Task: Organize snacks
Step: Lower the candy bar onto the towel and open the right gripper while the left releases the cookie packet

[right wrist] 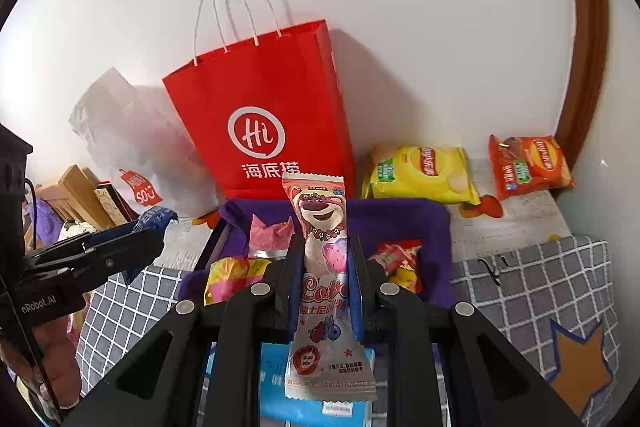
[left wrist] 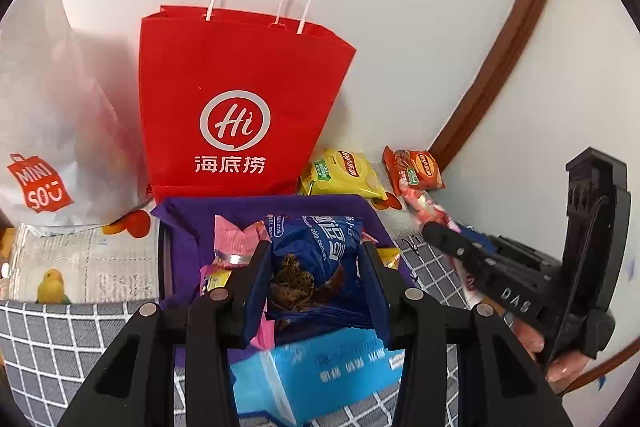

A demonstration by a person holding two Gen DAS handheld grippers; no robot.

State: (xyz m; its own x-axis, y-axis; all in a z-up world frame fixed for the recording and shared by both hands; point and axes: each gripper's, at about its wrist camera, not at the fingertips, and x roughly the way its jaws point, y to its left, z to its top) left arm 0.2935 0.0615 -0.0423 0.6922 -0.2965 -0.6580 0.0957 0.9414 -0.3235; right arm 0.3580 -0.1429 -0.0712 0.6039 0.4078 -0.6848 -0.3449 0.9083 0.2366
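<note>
My left gripper is shut on a blue chocolate chip cookie packet, held above a purple basket with several small snacks in it. My right gripper is shut on a long pink bear-print snack packet, held upright over the same purple basket. In the left wrist view the right gripper shows at the right with a hand behind it. The left gripper enters the right wrist view from the left. A light blue pack lies just in front of the basket.
A red paper bag with white handles stands against the wall behind the basket. A white Miniso bag leans at its left. A yellow chip bag and a red chip bag lie at the back right. A grey checked cloth covers the surface.
</note>
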